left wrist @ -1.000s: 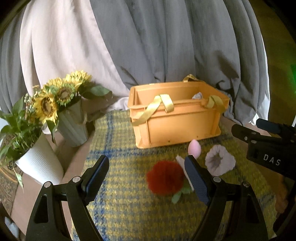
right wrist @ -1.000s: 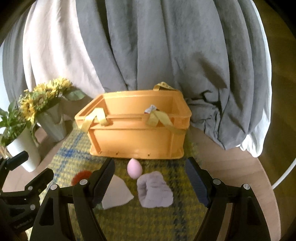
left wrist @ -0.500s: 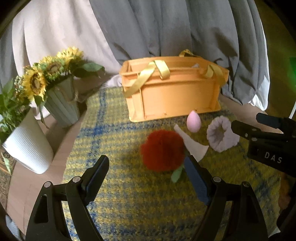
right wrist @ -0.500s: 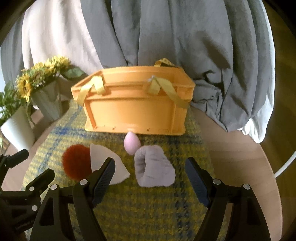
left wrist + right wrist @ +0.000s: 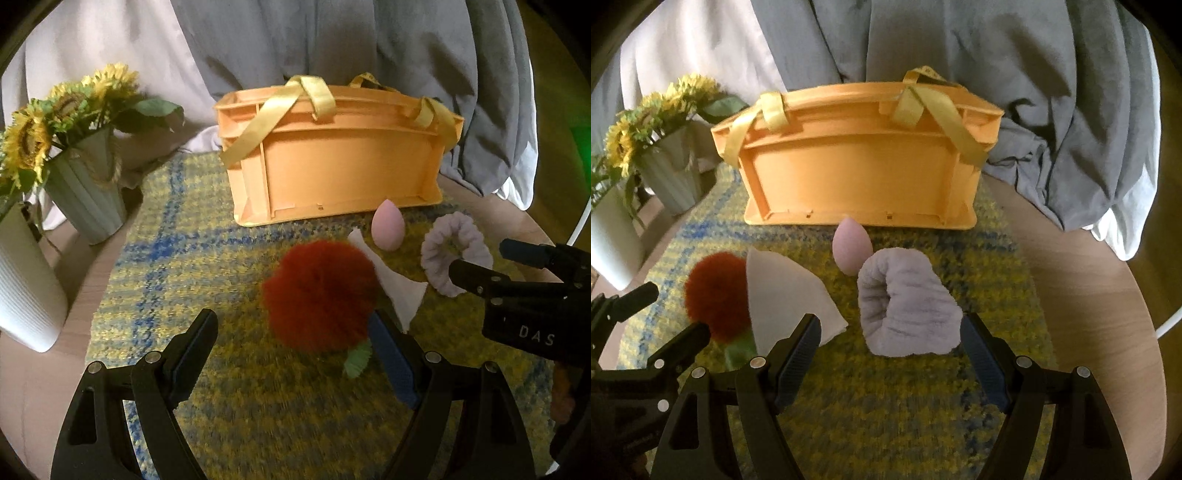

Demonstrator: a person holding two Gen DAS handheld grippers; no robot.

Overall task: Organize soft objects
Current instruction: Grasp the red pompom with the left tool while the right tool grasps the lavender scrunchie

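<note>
Orange crate sits at upper centre; its inside is hidden. Red pompom, white cloth, pink sponge and lilac scrunchie all lie loose on the mat below it. Left gripper and right gripper have jaws wide apart, holding nothing, so sorting looks unstarted.

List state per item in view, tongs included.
left tongs: open, empty
right tongs: open, empty
orange crate: upright, interior hidden
red pompom: on mat
lilac scrunchie: on mat
pink sponge: on mat, beside crate
white cloth: on mat
</note>
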